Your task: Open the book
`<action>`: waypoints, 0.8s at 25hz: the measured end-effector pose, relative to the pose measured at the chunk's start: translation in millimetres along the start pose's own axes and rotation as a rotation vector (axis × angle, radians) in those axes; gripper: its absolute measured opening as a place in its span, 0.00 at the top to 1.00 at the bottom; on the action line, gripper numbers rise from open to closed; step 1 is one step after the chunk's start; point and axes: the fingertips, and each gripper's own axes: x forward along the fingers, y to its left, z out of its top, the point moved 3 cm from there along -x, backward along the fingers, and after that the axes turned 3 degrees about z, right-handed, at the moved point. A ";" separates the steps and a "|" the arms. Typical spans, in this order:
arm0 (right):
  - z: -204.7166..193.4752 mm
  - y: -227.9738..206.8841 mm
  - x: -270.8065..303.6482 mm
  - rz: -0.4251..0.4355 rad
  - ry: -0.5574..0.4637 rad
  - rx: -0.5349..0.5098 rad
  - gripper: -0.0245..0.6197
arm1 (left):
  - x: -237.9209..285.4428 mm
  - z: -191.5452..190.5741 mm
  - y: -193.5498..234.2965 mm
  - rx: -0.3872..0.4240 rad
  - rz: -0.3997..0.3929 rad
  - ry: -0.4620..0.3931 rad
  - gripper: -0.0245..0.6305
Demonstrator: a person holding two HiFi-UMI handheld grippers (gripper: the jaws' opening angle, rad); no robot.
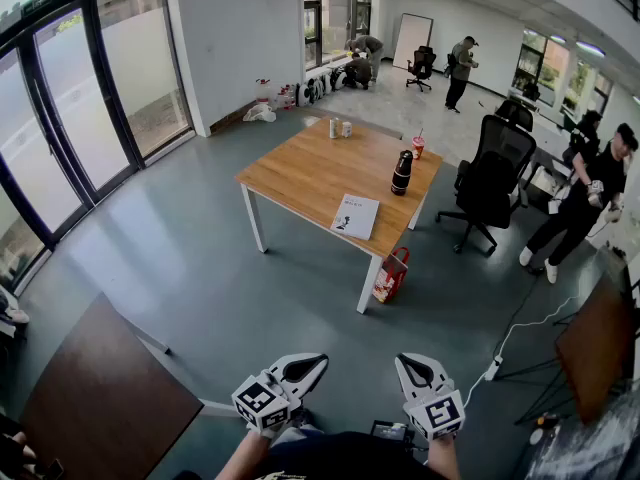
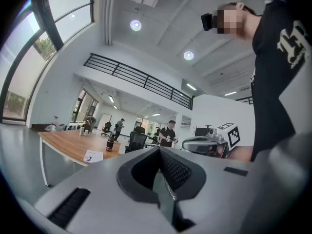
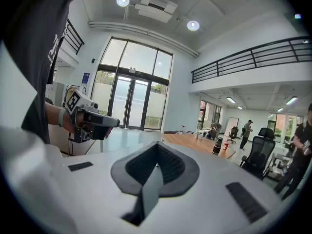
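The book point(image 1: 354, 216) is a thin white one lying closed near the front edge of the wooden table point(image 1: 300, 168), across the room from me. It shows small in the left gripper view too, book point(image 2: 93, 155). Low in the head view, close to my body and far from the table, my left gripper point(image 1: 314, 362) and right gripper point(image 1: 404, 362) are held side by side. The left gripper point(image 2: 159, 152) is shut with nothing in it. The right gripper point(image 3: 157, 149) also has its jaws together and holds nothing.
On the table stand a black bottle point(image 1: 401, 173), a red cup point(image 1: 418, 146) and small cans point(image 1: 338, 128). A red bag point(image 1: 390, 275) leans by the table leg. A black office chair point(image 1: 490, 183) stands to its right. A dark brown table point(image 1: 100, 398) is at lower left. Several people stand farther off.
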 end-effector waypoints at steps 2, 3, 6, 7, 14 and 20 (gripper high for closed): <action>5.9 3.6 7.2 -0.002 0.010 0.002 0.98 | -2.7 3.5 6.7 -0.005 -0.005 0.001 0.95; 7.3 5.6 11.1 -0.002 0.014 0.003 0.98 | -4.5 4.5 10.4 -0.007 -0.005 0.002 0.95; 9.6 11.9 23.8 -0.001 0.020 0.004 0.98 | -11.0 5.0 22.9 -0.006 -0.011 -0.001 0.95; 12.0 13.5 27.5 -0.004 0.021 0.001 0.98 | -12.9 5.2 26.9 -0.008 -0.012 -0.002 0.95; 19.2 30.4 49.2 -0.004 0.050 -0.006 0.98 | -32.4 4.7 50.4 -0.023 -0.011 -0.004 0.95; 18.6 45.0 57.7 -0.016 0.086 -0.014 0.98 | -43.4 4.3 63.0 -0.046 -0.015 0.021 0.95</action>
